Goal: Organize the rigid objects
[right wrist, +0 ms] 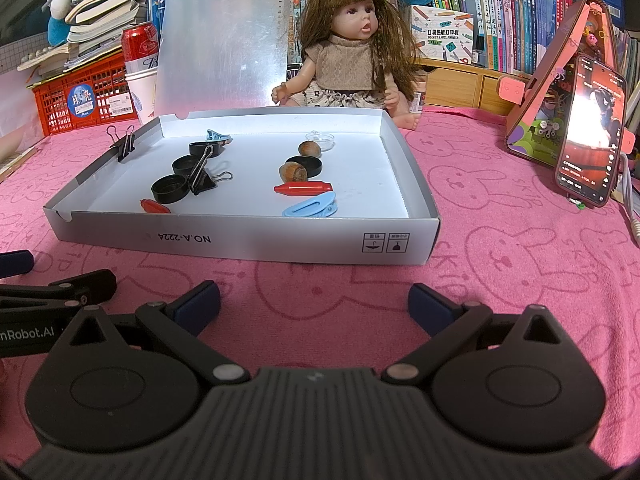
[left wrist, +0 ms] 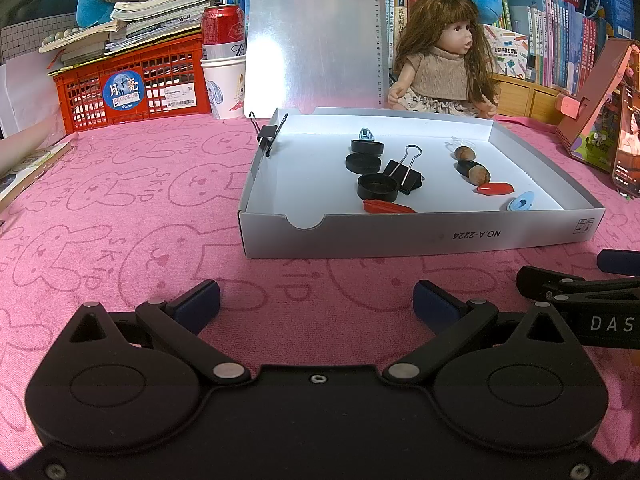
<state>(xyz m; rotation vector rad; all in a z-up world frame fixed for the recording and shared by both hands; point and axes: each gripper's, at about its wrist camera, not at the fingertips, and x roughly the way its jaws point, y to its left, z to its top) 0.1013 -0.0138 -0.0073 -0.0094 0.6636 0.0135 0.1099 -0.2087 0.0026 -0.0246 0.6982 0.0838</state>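
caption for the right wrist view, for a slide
Open right gripper hovers over the pink cloth before a shallow white box of binder clips, black caps, nuts and plastic clips.

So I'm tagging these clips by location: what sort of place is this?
Probably a home study or a child's room: packed bookshelves behind, a doll sitting on a pink bunny-print cloth, and stacked books on a red crate.
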